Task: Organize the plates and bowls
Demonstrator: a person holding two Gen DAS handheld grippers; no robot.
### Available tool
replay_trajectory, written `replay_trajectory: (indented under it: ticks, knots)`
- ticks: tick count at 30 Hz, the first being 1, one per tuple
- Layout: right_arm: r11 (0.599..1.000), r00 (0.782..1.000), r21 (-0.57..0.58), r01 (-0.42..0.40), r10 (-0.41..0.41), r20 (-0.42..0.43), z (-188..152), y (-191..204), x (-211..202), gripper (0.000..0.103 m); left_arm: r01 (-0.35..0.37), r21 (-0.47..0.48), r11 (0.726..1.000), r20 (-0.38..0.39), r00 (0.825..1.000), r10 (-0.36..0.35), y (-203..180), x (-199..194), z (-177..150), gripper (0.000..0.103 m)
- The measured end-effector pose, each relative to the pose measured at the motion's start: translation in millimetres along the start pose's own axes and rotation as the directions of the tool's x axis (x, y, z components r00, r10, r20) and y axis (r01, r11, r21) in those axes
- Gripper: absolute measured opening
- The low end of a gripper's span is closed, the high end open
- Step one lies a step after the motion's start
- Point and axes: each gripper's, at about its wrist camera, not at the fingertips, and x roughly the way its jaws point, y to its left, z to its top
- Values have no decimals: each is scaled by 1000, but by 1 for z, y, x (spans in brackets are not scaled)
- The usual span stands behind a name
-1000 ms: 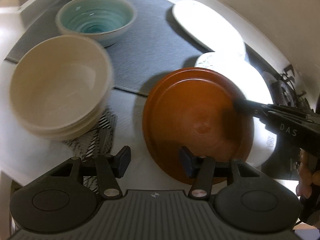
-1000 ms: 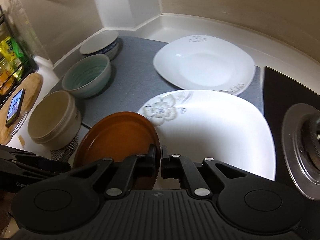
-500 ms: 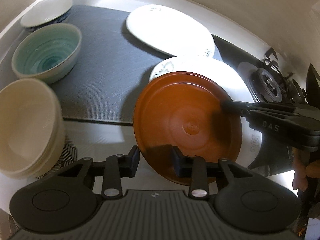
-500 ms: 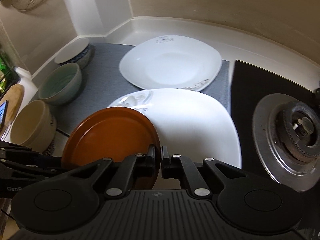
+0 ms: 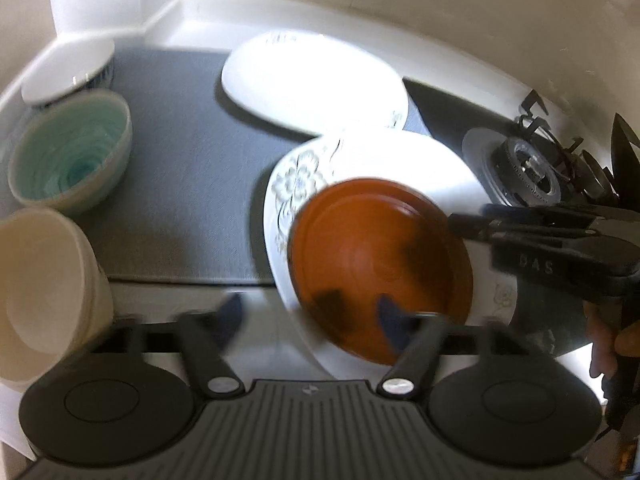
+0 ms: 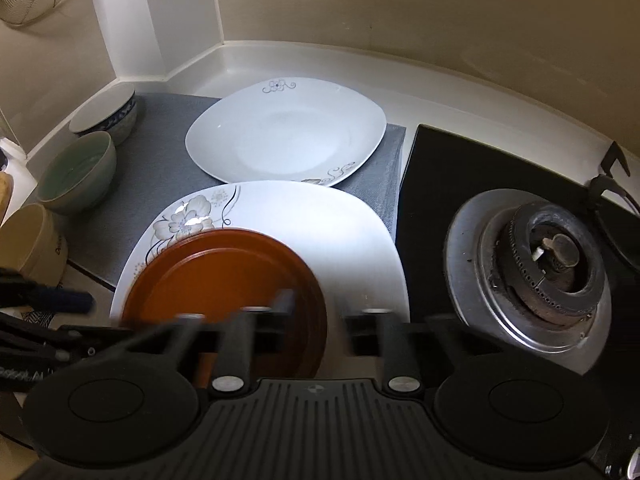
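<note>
On top of the white square plate with the grey flower print (image 6: 352,232), toward its near left corner, sits the round, flat, glossy brown plate (image 6: 224,276), the two stacked on the grey mat (image 6: 160,152) beside the black gas hob (image 6: 480,168). Both grippers flank the brown plate, and both sets of jaws are opening, blurred in mid-swing. The left gripper (image 5: 308,316) points down at the plate's near rim from the side away from the hob; its jaws stand wide, one finger off the plate to the left and the other over the rim, neither seen pressing on it. The right gripper (image 6: 316,308) comes in from the hob side with its jaws about halfway apart, the left finger over the plate's edge and the right finger over the white plate, holding nothing. The brown plate appears released onto the white one. A round plate has no long axis, so what matters is which rim is nearer: each gripper hangs just at its own side's edge. Farther from the hob, along the mat's far edge, stand the cream bowl (image 5: 44,292), the pale bowl with a teal inside (image 5: 68,160) and a blue-patterned white bowl (image 6: 108,116), all nearer the left gripper. A second white square plate (image 6: 284,132) lies behind the stack.
</note>
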Motion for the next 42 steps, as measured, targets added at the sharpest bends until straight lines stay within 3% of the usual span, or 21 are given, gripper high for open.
replay_trajectory:
  ticks: [1,3,16,42]
  knots:
    - [1000,1000,4,10,-10,20,0,-1,-4,66,-11,11,1000,22,1000,11,-3,-3,0,98]
    - [1000,999,1,16,-16,43,2,-3,-10,67,-28,33,999,66,997,26,-7,-10,1,103]
    - [997,998,54,-49,47,32,0,-2,-42,85,-32,39,999,119,993,27,-12,-33,4,103]
    - [992,998,112,-63,59,34,3,-11,-39,90,-95,-50,994,91,991,99,2,-25,31,103]
